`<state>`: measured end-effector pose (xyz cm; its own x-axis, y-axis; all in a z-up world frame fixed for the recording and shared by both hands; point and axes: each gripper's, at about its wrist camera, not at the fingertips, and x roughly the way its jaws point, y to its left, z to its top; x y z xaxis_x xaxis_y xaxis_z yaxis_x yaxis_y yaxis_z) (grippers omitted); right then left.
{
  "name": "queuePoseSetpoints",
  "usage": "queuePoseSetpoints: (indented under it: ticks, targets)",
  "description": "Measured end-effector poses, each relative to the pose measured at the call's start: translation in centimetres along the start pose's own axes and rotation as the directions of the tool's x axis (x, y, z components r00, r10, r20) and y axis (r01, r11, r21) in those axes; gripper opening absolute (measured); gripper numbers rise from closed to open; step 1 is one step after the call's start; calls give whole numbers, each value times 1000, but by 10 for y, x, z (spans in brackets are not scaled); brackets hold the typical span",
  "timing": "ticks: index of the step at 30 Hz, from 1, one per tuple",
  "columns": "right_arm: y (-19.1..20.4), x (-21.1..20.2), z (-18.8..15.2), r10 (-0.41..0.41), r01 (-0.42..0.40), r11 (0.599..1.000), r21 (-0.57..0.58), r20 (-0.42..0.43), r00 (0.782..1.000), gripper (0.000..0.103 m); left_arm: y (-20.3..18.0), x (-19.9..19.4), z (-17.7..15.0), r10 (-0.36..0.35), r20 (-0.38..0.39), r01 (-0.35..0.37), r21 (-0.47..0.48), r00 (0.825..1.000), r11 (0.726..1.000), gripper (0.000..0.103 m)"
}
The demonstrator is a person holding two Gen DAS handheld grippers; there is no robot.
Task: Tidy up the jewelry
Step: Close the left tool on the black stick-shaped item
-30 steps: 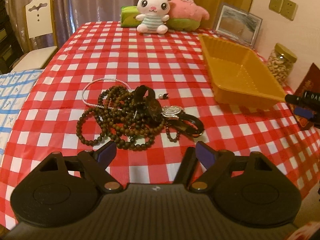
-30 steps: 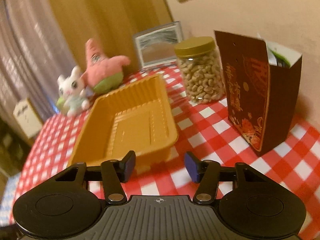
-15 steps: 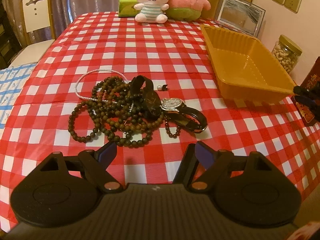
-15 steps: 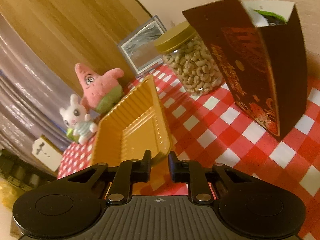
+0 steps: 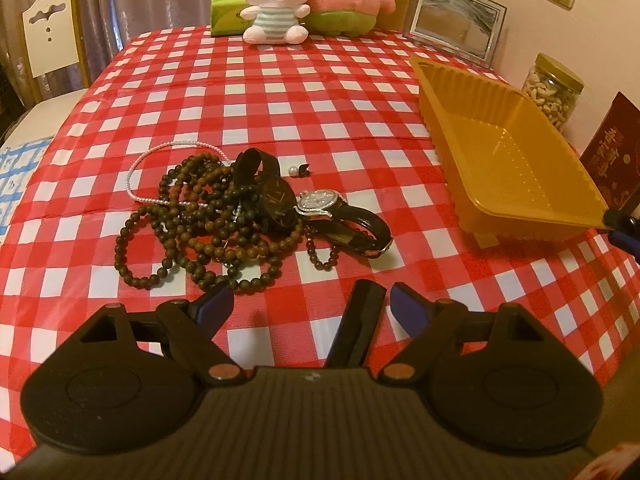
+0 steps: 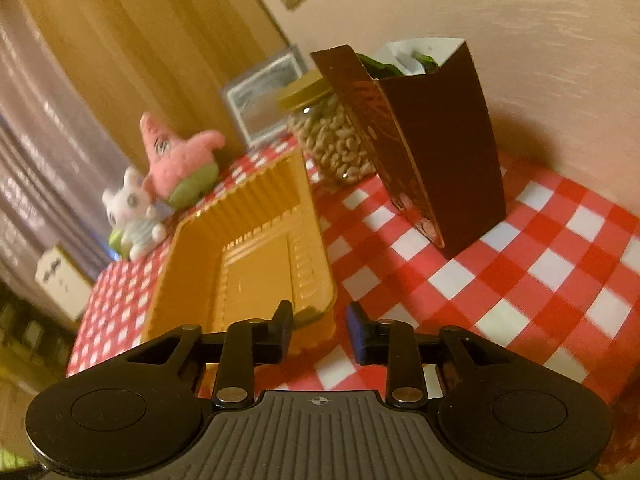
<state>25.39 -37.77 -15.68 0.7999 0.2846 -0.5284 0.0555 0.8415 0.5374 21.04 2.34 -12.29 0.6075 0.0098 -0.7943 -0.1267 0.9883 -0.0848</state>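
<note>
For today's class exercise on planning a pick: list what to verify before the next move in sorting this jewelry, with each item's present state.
1. Yellow tray empty: ok.
2. Left gripper open, nothing between its pads: ok.
3. Right gripper jaws just opened, nothing held: ok.
4. Jewelry separable: not ok; bead strands, two watches and pearl necklace lie tangled.
5. Small pearl piece lies apart from the pile: ok.
6. Right gripper touching the tray's corner: cannot tell.

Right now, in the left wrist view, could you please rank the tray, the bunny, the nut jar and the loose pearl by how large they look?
1. Tray, by far the largest.
2. Bunny.
3. Nut jar, though it stands at the frame's edge, partly behind the tray.
4. Pearl, tiny.
</note>
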Motion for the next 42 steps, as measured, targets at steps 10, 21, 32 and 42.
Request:
queuePoseSetpoints:
  ticks: [10, 21, 32, 42]
  targets:
    - [12, 44, -12, -82, 83, 996, -5, 153, 985, 31, 1, 4, -5, -3, 10, 2, 21, 1000, 1000, 84]
    - [28, 49, -15, -71, 104, 976, -194, 168, 983, 5, 0, 8, -13, -23, 10, 22, 32, 1000, 999, 78]
    - [30, 16, 2, 26, 3, 908, -420, 63, 998, 5, -12, 12, -20, -61, 11, 59, 152, 998, 987, 58]
    - [31, 14, 4, 40, -17, 876, -482, 37, 998, 5, -26, 19, -28, -61, -12, 62, 242, 998, 968, 30]
